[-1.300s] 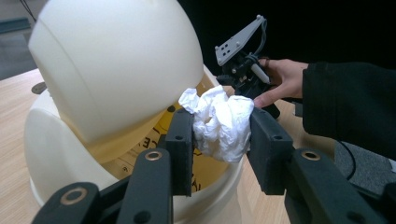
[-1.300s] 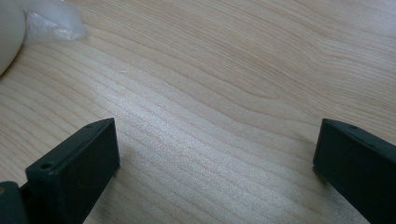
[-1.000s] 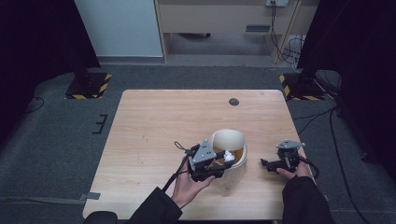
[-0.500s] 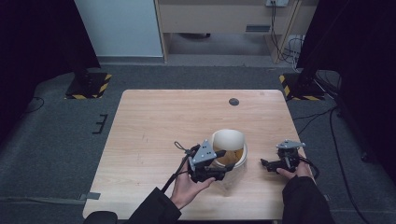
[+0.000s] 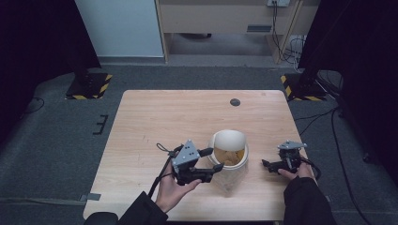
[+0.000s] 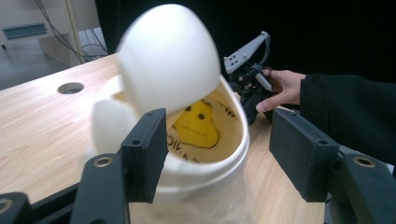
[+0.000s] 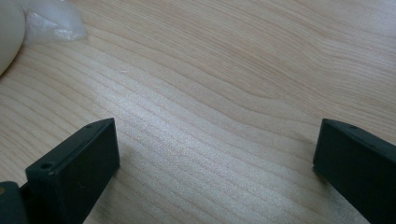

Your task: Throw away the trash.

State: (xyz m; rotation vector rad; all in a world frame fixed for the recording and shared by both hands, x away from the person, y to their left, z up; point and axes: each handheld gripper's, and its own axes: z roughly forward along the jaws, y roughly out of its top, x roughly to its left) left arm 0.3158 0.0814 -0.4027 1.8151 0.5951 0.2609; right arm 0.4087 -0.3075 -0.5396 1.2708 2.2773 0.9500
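Note:
A small white bin (image 5: 229, 157) stands on the wooden table (image 5: 155, 122), right of centre near the front. In the left gripper view its domed lid (image 6: 170, 56) is tilted up and blurred, and a yellow smiley face (image 6: 196, 128) shows inside. My left gripper (image 5: 213, 160) is at the bin's left side. Its jaws have just been opening and now stand open either side of the bin's body (image 6: 196, 186), without pressing on it. Right of the bin, my right gripper (image 5: 270, 165) rests low over bare wood, open with nothing between its jaws (image 7: 215, 158).
Crumpled clear plastic (image 5: 230, 183) lies at the bin's foot, also seen in the right gripper view (image 7: 56, 21). A round cable hole (image 5: 235, 101) sits near the table's far edge. The table's front edge is close behind both hands.
The left gripper's jaws have spread apart and let go of the bin's rim. The hand has drawn back a little to the left. The right hand has not moved.

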